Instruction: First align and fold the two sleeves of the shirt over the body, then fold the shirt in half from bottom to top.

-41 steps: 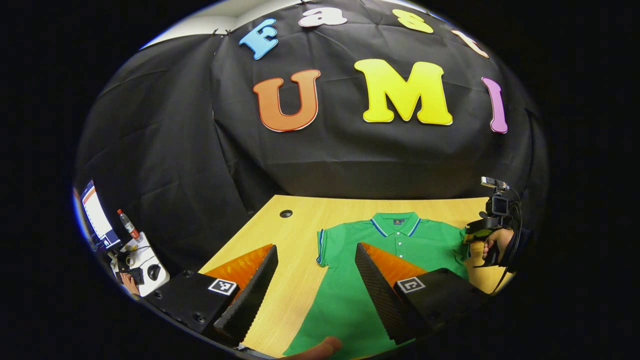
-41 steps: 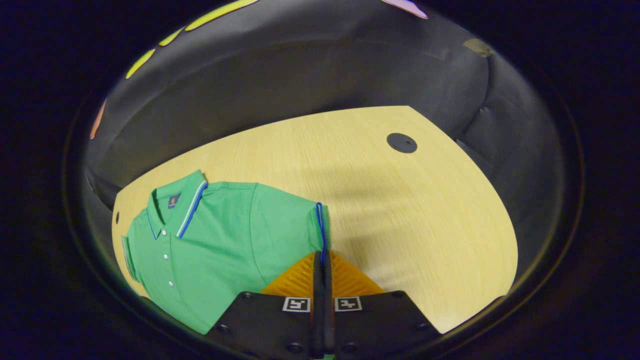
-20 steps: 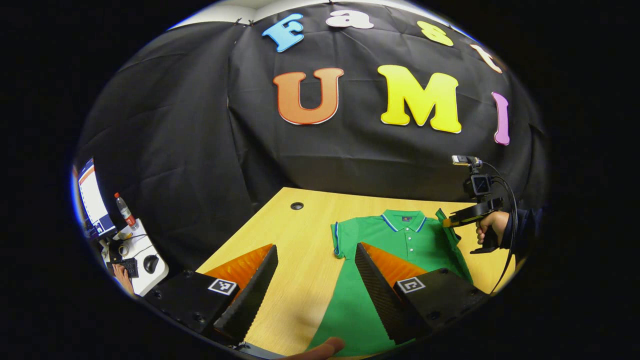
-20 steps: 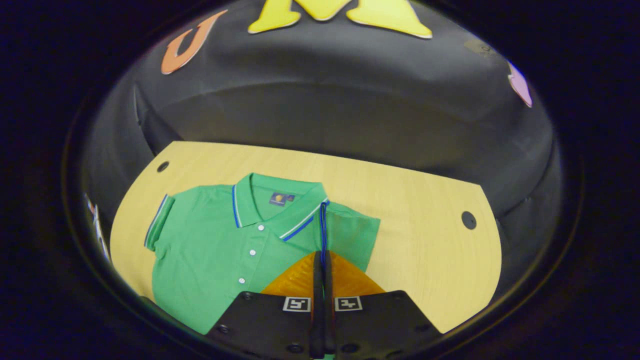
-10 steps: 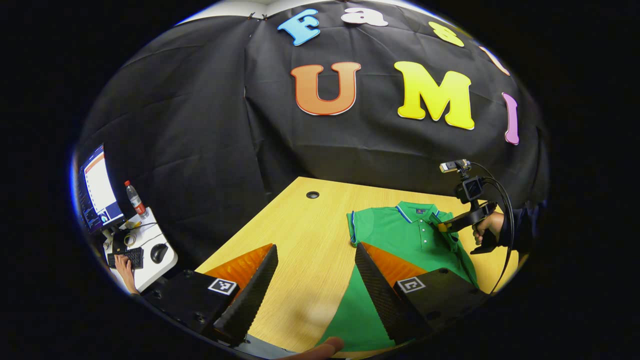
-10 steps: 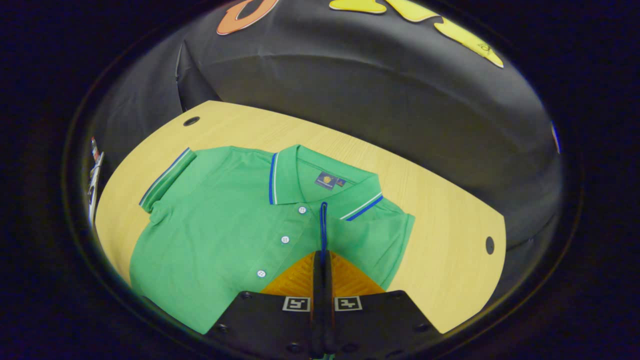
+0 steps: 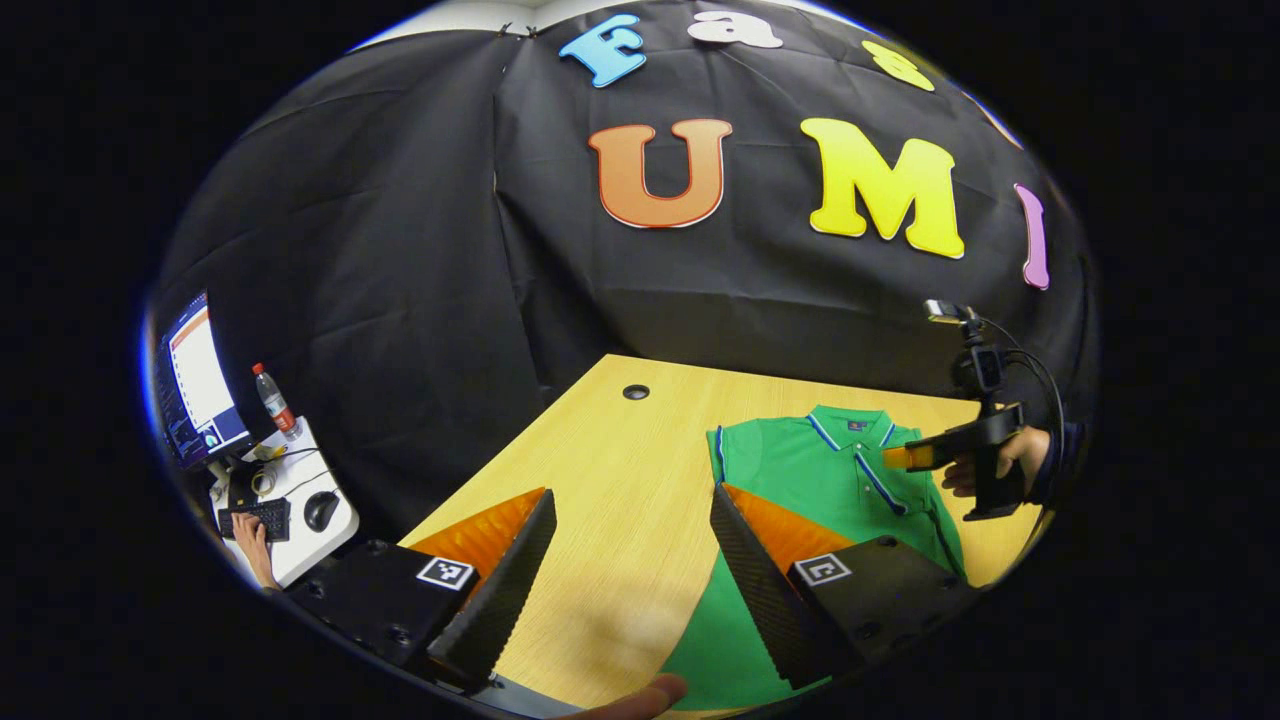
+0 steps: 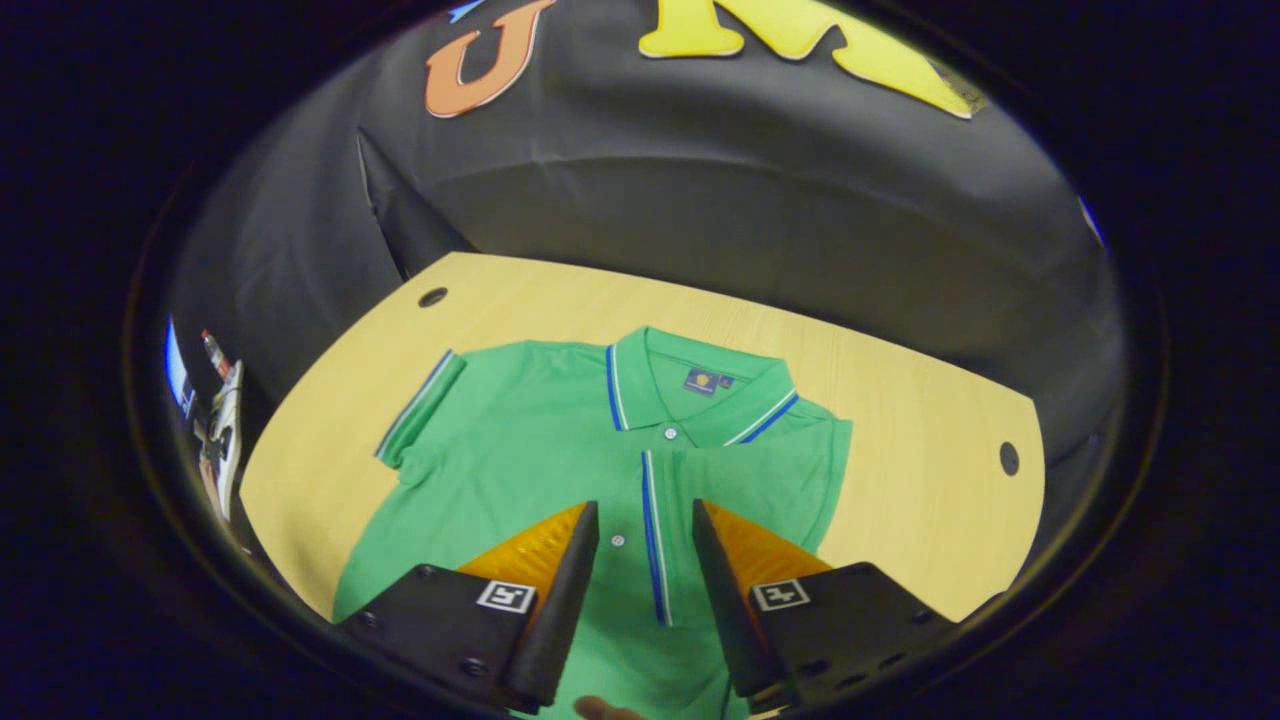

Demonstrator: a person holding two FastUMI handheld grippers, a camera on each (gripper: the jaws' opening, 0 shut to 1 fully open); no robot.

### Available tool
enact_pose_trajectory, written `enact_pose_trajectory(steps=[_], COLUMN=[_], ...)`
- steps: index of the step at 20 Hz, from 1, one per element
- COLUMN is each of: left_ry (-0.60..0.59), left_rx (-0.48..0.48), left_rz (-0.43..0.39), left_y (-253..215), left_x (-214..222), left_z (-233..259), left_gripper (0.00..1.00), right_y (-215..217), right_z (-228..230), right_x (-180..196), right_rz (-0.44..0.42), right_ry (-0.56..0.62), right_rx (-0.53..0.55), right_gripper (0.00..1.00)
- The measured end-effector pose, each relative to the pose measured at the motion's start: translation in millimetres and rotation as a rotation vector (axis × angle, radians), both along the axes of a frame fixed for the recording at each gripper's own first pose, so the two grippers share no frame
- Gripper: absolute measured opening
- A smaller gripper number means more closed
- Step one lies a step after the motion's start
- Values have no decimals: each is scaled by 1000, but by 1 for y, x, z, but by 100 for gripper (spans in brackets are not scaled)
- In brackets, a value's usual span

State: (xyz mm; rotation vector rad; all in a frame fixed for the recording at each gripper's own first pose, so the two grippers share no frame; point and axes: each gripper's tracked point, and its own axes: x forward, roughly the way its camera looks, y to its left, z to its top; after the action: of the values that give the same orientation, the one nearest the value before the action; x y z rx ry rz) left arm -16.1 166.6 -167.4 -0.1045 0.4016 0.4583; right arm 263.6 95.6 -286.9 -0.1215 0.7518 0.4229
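Hovering right gripper (image 8: 645, 560) parted over shirt (image 8: 520, 450) | left gripper (image 7: 630, 560) parted beside it

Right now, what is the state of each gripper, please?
Left gripper: jaws open, holding nothing.
Right gripper: jaws open, over the shirt's folded sleeve.

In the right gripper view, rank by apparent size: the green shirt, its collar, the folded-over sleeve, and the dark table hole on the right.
1. Green shirt, by far the largest.
2. Folded-over sleeve, lying on the shirt body.
3. Collar, somewhat smaller than the sleeve, though the sleeve is nearer the camera.
4. Table hole, smallest.
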Motion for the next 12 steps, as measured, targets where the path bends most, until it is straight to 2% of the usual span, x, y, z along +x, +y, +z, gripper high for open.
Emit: enact_pose_trajectory(steps=[1, 2, 3, 4, 6, 9, 12], left_ry=[-18, -27, -40, -59, -85, -72, 4], left_rx=[-14, -25, -26, -28, -51, -83, -147], left_rz=[-13, -29, -28, -30, -77, -163, -238], left_y=[2, 3, 9, 16, 15, 11, 0], left_x=[15, 31, 46, 61, 97, 148, 189], left_z=[3, 4, 7, 9, 8, -18, -64], left_gripper=[100, 100, 100, 100, 99, 98, 99], right_y=[-6, -16, -24, -29, -48, -78, -100], right_z=[12, 28, 45, 62, 95, 131, 157], right_x=[-6, -13, -19, -27, -46, -73, -102], right_rz=[-5, -13, -27, -37, -86, -178, -242], right_ry=[-23, -54, -92, -121, -170, -230, -281], right_rx=[1, -2, 1, 23, 53, 62, 41], right_gripper=[67, 76, 76, 72, 87, 92, 96])
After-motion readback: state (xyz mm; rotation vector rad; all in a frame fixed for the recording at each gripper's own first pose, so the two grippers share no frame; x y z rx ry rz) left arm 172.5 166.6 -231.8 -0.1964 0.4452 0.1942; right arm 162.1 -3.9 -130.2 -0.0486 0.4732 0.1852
